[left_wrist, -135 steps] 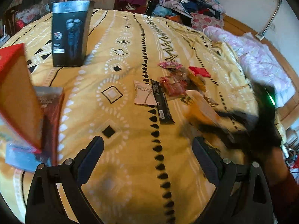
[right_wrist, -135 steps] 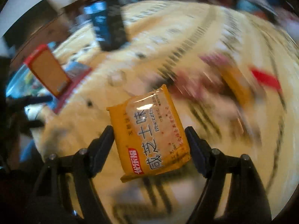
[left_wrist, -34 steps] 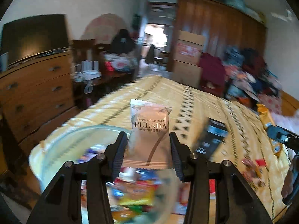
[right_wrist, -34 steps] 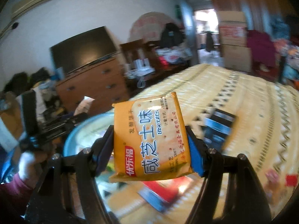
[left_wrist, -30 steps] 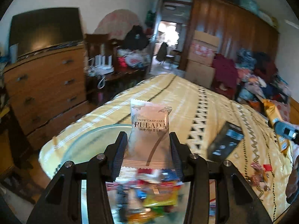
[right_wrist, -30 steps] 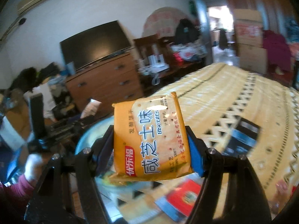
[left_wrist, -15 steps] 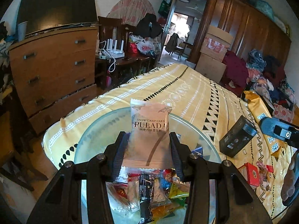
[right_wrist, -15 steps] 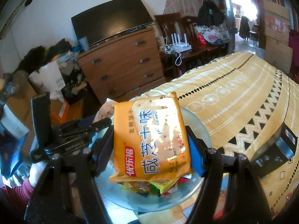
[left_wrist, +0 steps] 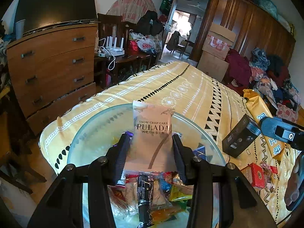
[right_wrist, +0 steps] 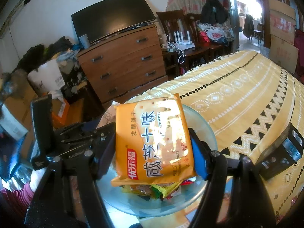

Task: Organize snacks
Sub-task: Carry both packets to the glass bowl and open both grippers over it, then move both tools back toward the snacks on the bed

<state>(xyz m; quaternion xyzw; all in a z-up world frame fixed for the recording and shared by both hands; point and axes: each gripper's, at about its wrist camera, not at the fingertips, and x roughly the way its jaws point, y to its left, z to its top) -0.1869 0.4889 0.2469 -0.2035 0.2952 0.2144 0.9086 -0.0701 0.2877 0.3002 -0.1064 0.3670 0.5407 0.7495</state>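
Snacks [left_wrist: 152,193] sat piled in our glass bowl [left_wrist: 95,129], our left gripper [left_wrist: 151,152] squeezed a white cake pack [left_wrist: 152,138] above it, our right gripper [right_wrist: 153,148] squeezed an orange biscuit pack [right_wrist: 152,142]

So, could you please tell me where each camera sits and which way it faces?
Left wrist: on the left gripper, looking down over the glass bowl; its fingers clamp the white packet.
Right wrist: on the right gripper, above the same bowl; its fingers clamp the orange packet; a sleeve shows.
Shared: bowl, bed, dresser.
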